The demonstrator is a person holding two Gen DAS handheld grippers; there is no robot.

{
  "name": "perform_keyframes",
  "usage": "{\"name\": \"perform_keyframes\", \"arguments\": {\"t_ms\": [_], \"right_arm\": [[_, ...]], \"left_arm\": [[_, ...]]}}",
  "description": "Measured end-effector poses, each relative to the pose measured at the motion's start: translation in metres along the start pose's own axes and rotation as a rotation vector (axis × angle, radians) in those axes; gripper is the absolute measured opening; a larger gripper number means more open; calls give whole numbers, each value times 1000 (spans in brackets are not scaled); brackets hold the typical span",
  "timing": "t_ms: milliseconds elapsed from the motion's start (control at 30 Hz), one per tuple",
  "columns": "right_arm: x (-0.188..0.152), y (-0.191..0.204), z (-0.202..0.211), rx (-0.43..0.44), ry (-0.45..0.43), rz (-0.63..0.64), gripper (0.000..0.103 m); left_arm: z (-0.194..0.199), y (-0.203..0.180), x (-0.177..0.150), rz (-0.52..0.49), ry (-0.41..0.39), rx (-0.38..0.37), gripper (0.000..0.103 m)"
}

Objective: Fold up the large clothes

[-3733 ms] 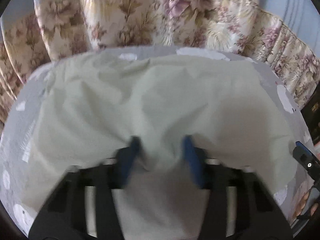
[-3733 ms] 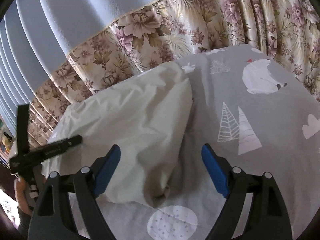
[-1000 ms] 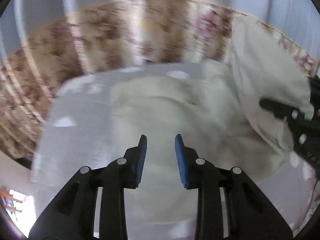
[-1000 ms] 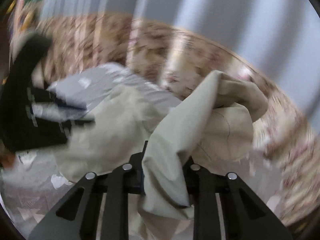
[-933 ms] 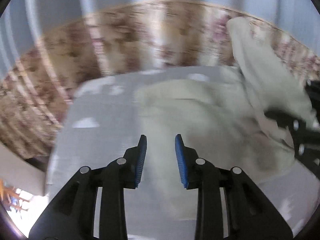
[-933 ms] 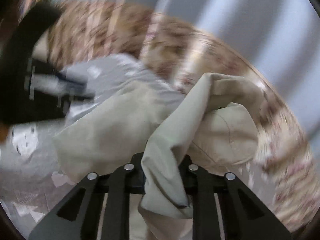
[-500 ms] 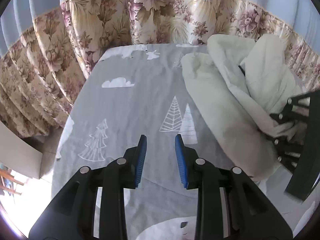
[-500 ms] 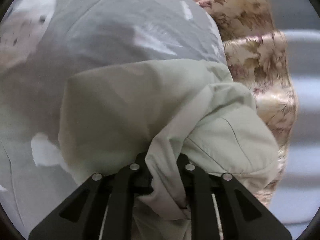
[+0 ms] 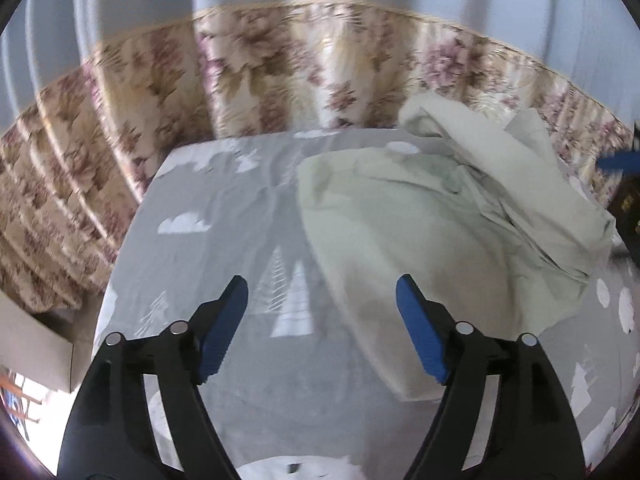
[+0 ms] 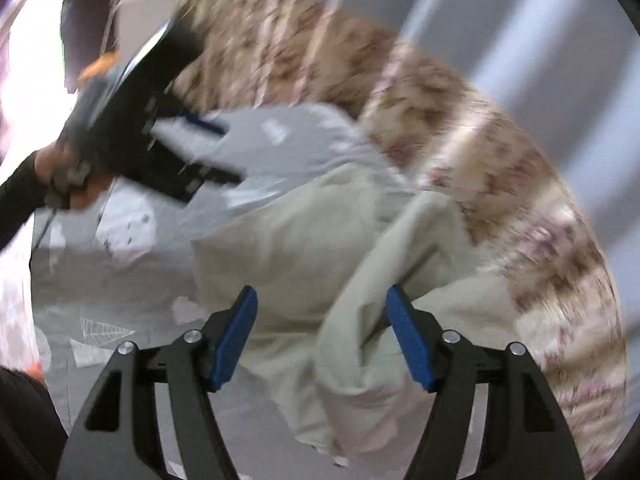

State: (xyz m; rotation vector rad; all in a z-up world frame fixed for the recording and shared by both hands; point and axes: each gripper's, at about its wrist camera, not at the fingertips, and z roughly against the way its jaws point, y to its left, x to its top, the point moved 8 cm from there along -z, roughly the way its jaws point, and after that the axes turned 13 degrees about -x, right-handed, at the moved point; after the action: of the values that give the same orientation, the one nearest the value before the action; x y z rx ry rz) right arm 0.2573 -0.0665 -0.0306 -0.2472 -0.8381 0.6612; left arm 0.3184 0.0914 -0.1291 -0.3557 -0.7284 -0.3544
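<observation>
— Behind everything hangs a pleated curtain, pale blue above a flowered band [image 9: 280, 80]; below it spreads a grey sheet printed with white trees and clouds [image 9: 224, 240].

— And the garment?

— That pale green, crumpled cotton garment [image 9: 420, 216] lies ahead and right of the left gripper [image 9: 320, 320], whose blue-padded jaws have just been opening and stand wide, nothing between them.

— The other one?

— The right gripper [image 10: 320, 336] has just been opening too; a soft fold lies loose between its spread pads [image 10: 236, 336], unpinched.
</observation>
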Motion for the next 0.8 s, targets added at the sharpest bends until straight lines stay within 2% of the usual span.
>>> {"name": "perform_keyframes", "arguments": {"t_ms": [133, 267, 333, 367, 600, 667, 800], "right_arm": [[-42, -73, -10, -32, 48, -242, 69], [-108, -117, -31, -66, 111, -434, 70], [-145, -137, -37, -41, 113, -583, 78], [-167, -146, -41, -19, 117, -681, 79], [-265, -172, -71, 132, 145, -1122, 79], [-288, -176, -78, 195, 142, -1241, 79], [-308, -178, -87, 253, 81, -1371, 79]], "left_arm": [[-7, -26, 7, -45, 10, -22, 79], [-18, -50, 12, -81, 21, -45, 81], [-26, -57, 13, -89, 32, -51, 83], [-30, -60, 13, -92, 41, -53, 83], [-70, -90, 13, -89, 115, -68, 83], [-78, -100, 12, -98, 125, -71, 83], [-97, -111, 6, -108, 152, -39, 83]]}}
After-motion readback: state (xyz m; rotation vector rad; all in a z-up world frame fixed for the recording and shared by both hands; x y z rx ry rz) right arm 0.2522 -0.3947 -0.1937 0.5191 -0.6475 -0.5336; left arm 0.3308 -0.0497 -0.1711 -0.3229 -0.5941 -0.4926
